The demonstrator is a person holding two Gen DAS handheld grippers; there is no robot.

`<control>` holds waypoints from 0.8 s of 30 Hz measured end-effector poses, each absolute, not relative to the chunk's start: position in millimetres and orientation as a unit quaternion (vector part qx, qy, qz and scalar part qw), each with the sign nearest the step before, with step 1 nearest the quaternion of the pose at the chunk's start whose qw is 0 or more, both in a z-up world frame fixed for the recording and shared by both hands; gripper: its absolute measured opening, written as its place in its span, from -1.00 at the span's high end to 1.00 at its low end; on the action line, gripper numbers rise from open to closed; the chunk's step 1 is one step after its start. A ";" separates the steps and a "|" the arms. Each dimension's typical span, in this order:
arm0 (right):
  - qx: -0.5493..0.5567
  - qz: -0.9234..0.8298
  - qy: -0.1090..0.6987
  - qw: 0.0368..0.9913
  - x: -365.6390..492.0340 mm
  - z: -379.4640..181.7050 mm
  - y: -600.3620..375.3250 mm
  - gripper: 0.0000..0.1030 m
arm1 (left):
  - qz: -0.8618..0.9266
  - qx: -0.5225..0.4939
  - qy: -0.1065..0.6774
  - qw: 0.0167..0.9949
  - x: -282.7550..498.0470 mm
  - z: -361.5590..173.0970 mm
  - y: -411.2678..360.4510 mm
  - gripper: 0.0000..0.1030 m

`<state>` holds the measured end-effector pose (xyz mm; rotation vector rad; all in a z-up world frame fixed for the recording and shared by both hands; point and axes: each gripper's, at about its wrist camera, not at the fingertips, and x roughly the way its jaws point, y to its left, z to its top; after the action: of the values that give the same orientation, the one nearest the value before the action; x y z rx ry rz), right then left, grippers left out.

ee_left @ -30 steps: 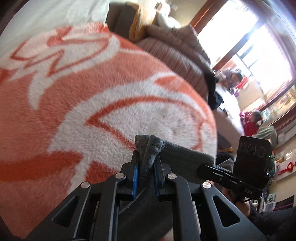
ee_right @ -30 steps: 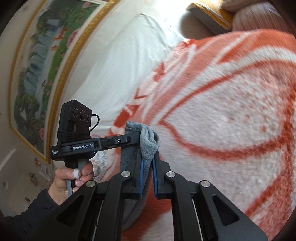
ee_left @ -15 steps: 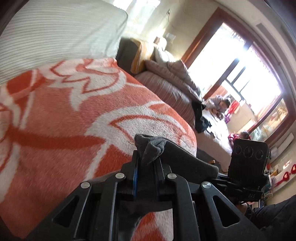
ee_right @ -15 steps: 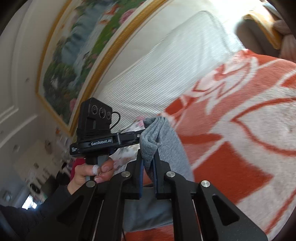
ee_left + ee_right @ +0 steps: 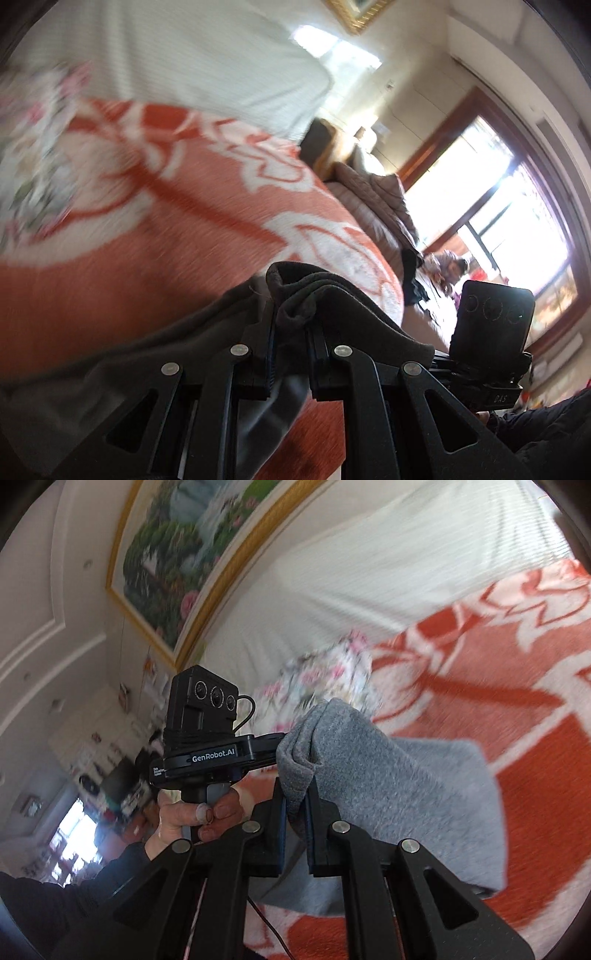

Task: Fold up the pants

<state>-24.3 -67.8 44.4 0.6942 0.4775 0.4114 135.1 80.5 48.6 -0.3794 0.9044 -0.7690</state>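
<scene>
The grey fleece pants [image 5: 388, 786] hang lifted above the orange and white blanket [image 5: 517, 709]. My right gripper [image 5: 295, 812] is shut on a bunched edge of the pants. My left gripper [image 5: 290, 328] is shut on another bunched edge of the pants [image 5: 332, 306], which look dark here. The cloth stretches between the two grippers and drapes down below them. The left gripper's handle and camera show in the right wrist view [image 5: 207, 753], held by a hand. The right gripper's camera shows in the left wrist view [image 5: 491, 321].
The blanket [image 5: 147, 240] covers a bed. A white striped headboard cushion [image 5: 406, 565] stands behind it, with a floral cloth [image 5: 325, 679] at its foot. A framed painting [image 5: 192, 542] hangs on the wall. A brown sofa [image 5: 376, 199] and bright window [image 5: 517, 221] lie beyond.
Both grippers have risen and tilted up with the pants held between them. The views now show more of the headboard, wall and painting, and less of the blanket.
</scene>
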 end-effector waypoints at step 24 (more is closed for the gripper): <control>0.285 0.234 0.391 0.843 37.1 -62.0 36.7 0.74 | -0.269 -0.246 0.488 0.793 91.1 -72.6 189.2 0.64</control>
<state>37.1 36.7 -62.0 0.6020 0.8248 0.4935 91.1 189.2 -72.6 -0.5295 1.0507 -0.5796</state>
